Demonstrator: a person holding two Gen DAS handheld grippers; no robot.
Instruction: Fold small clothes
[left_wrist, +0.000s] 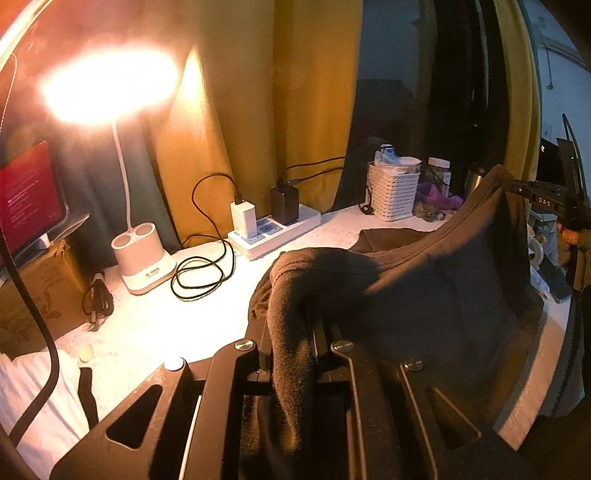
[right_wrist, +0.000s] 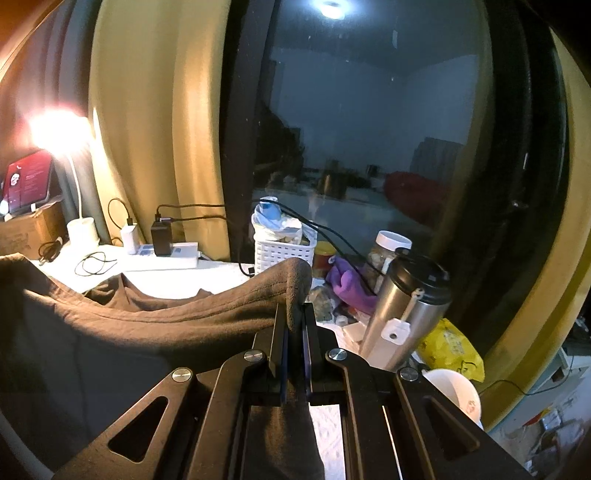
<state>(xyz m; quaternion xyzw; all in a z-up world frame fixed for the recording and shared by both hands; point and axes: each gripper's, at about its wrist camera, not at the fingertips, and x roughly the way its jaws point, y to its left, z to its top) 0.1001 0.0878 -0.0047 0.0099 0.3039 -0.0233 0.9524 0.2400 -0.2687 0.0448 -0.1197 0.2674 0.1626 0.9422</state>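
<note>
A dark brown garment (left_wrist: 424, 295) hangs stretched between my two grippers above the white table (left_wrist: 155, 325). My left gripper (left_wrist: 291, 314) is shut on one corner of it, and the cloth drapes over and between the fingers. The other gripper (left_wrist: 517, 188) shows at the right of the left wrist view, pinching the far corner. In the right wrist view my right gripper (right_wrist: 295, 314) is shut on the garment (right_wrist: 166, 317), whose hemmed edge sags away to the left. Part of the cloth still rests on the table (right_wrist: 173, 284) behind.
A lit desk lamp (left_wrist: 140, 258), a power strip (left_wrist: 273, 232) with chargers and coiled black cable (left_wrist: 199, 273) stand at the back left. A white basket (right_wrist: 280, 251), jars, a steel tumbler (right_wrist: 402, 310), yellow bag (right_wrist: 450, 347) and white bowl (right_wrist: 458, 395) crowd the right. Cardboard box (left_wrist: 37, 291) at left.
</note>
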